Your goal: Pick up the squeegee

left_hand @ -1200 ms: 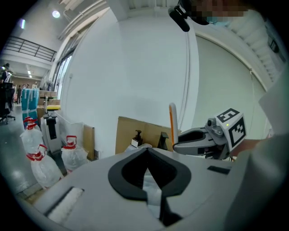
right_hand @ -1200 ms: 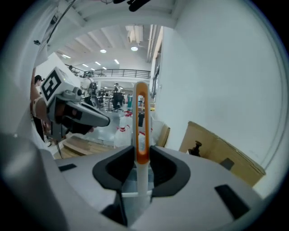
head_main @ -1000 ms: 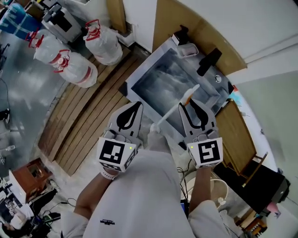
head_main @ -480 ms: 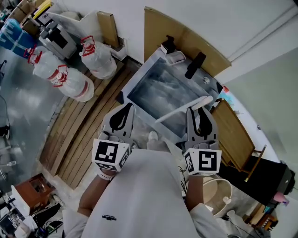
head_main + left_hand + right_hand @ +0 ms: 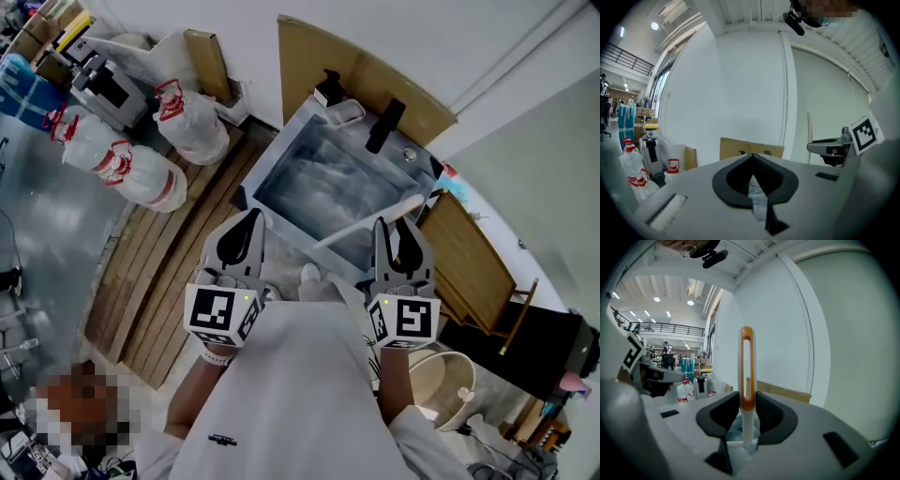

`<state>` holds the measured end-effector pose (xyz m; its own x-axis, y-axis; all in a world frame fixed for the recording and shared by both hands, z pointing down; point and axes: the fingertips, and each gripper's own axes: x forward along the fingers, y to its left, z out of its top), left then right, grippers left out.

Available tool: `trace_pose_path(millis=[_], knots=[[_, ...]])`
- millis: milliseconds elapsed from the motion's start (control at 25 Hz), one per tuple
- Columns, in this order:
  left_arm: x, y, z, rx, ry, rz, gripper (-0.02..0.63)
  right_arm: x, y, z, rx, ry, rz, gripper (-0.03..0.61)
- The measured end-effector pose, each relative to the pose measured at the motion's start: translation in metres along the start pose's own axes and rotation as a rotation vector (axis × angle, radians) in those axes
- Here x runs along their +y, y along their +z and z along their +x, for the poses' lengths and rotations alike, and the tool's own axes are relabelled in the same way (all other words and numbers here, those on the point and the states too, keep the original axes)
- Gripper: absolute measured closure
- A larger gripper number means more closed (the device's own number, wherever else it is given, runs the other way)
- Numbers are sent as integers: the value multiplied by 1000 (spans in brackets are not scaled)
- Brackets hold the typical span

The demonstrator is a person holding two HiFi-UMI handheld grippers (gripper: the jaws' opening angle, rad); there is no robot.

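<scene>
Since a second ago the squeegee (image 5: 361,228) has swung flatter. At lower centre, the left gripper (image 5: 251,217) has its jaws together on nothing. The right gripper (image 5: 395,225) clamps the white handle. The squeegee's long axis runs lower left to upper right, its orange-looped end pointing past the jaws, above the sink (image 5: 319,178).

- A large industrial hall set up as a test workshop: a mezzanine railing (image 5: 665,327) and rows of ceiling lights (image 5: 656,299) run high overhead.
- A steel sink (image 5: 319,178) with a black faucet (image 5: 384,124) stands in a mock-up corner of white partition panels (image 5: 736,89).
- Wooden planks (image 5: 169,262) lie over bare concrete floor (image 5: 37,206), with plastic jugs (image 5: 141,169) stored alongside.
</scene>
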<state>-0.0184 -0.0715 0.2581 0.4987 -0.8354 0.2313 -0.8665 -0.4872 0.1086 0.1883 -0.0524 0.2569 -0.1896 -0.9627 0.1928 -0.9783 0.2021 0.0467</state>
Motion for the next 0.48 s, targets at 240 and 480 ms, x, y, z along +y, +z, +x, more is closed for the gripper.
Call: trace_pose_path(millis=[240, 480], knots=[[0, -8, -3, 15, -4, -5, 609, 3, -12, 0, 27, -1, 4, 474], [1, -12, -7, 22, -5, -7, 609, 9, -12, 0, 25, 4, -3, 474]])
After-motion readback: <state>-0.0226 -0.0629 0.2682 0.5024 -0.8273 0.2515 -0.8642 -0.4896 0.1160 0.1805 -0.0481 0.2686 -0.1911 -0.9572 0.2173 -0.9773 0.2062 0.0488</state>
